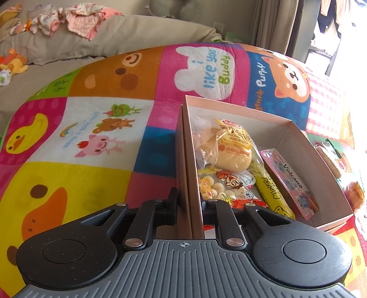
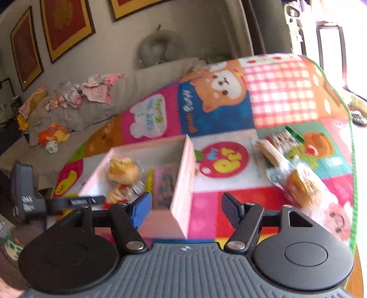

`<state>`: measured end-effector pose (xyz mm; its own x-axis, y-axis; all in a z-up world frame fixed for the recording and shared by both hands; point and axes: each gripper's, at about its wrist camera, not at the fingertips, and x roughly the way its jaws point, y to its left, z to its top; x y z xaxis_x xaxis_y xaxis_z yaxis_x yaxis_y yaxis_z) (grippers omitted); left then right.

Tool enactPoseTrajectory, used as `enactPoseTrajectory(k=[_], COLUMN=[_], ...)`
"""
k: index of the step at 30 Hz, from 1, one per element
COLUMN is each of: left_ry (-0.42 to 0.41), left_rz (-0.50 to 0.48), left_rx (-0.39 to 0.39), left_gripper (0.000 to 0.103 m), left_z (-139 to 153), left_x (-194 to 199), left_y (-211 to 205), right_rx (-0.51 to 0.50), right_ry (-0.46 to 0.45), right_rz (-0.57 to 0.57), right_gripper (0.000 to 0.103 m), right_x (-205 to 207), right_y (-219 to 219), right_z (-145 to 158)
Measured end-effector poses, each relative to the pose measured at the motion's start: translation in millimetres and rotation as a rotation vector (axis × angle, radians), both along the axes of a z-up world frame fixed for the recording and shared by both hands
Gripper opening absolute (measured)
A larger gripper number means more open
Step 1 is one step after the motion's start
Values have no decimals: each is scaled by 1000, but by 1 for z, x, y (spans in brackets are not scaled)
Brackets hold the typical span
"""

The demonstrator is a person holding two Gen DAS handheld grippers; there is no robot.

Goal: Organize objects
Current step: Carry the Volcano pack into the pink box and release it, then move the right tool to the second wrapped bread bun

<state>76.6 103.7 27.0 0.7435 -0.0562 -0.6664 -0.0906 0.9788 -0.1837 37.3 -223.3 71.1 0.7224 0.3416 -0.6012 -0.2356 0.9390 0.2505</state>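
Note:
A shallow pink cardboard box (image 1: 252, 114) sits on the cartoon play mat (image 1: 91, 137). Inside lie a bun packet (image 1: 231, 146), a packet of round snacks (image 1: 220, 185), a yellow cheese stick (image 1: 273, 194) and a pink Volcano pack (image 1: 291, 181). My left gripper (image 1: 190, 211) is shut on the box's left wall, one finger outside and one inside. In the right wrist view my right gripper (image 2: 187, 211) stands open just in front of the box's (image 2: 183, 183) near right corner, pads off it. On the mat to its right lie a cracker packet (image 2: 273, 149) and another bun packet (image 2: 302, 185).
A grey sofa (image 1: 114, 39) with baby clothes (image 1: 75, 20) and soft toys (image 1: 13, 64) lies beyond the mat. Framed pictures (image 2: 64, 25) hang on the wall. A bright window (image 2: 330, 45) is at the right. The right wrist view is blurred.

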Motion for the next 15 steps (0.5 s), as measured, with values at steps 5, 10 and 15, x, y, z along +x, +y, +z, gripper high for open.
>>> enactPoseTrajectory(k=[5, 10, 15], left_ry=[2, 12, 20], left_rz=[9, 9, 16], left_rx=[8, 32, 46], left_gripper=[15, 15, 14], left_z=[0, 1, 2], left_x=[-1, 0, 0], left_y=[-2, -6, -9], right_rx=[-17, -32, -137], right_ry=[85, 32, -17], right_rz=[-123, -133, -116], right_gripper=[68, 70, 79], right_x=[-8, -22, -27], right_y=[-43, -50, -28], right_z=[-45, -58, -61])
